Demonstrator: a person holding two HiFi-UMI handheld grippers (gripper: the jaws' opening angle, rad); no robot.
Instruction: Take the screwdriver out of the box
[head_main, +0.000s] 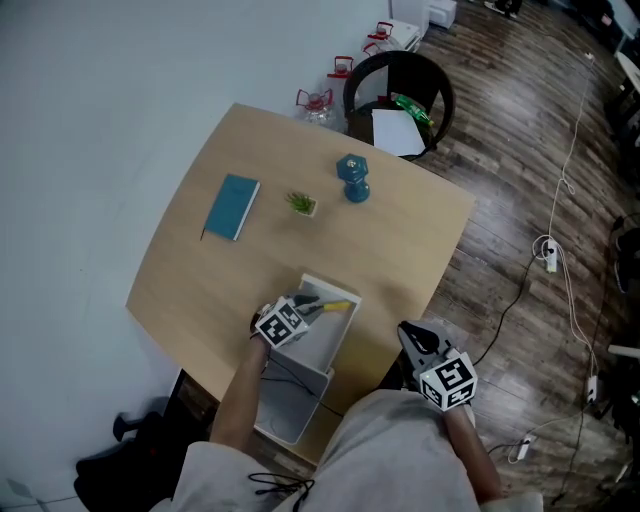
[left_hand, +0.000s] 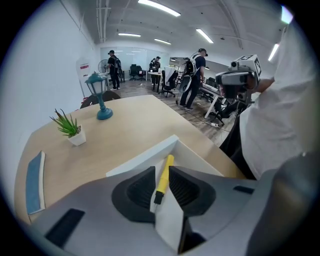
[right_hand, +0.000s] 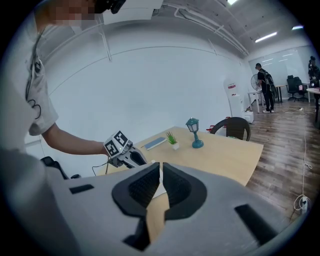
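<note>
A white open box (head_main: 329, 289) stands near the table's front edge, with a yellow-handled screwdriver (head_main: 332, 306) lying in it. My left gripper (head_main: 311, 311) points down into the box. In the left gripper view its jaws stand apart, and the screwdriver (left_hand: 164, 177) shows in the gap between them, not pressed by the pads; the box rim (left_hand: 145, 157) lies just beyond. My right gripper (head_main: 413, 336) hangs off the table's right front edge with nothing in it. In the right gripper view its pads (right_hand: 175, 186) nearly meet, and the left gripper (right_hand: 139, 160) shows ahead.
On the table are a blue notebook (head_main: 232, 207), a small potted plant (head_main: 302, 204) and a teal lamp (head_main: 352, 178). A black chair (head_main: 400, 95) stands at the far corner. Cables lie on the wooden floor (head_main: 550, 255). People stand far back in the room (left_hand: 195, 75).
</note>
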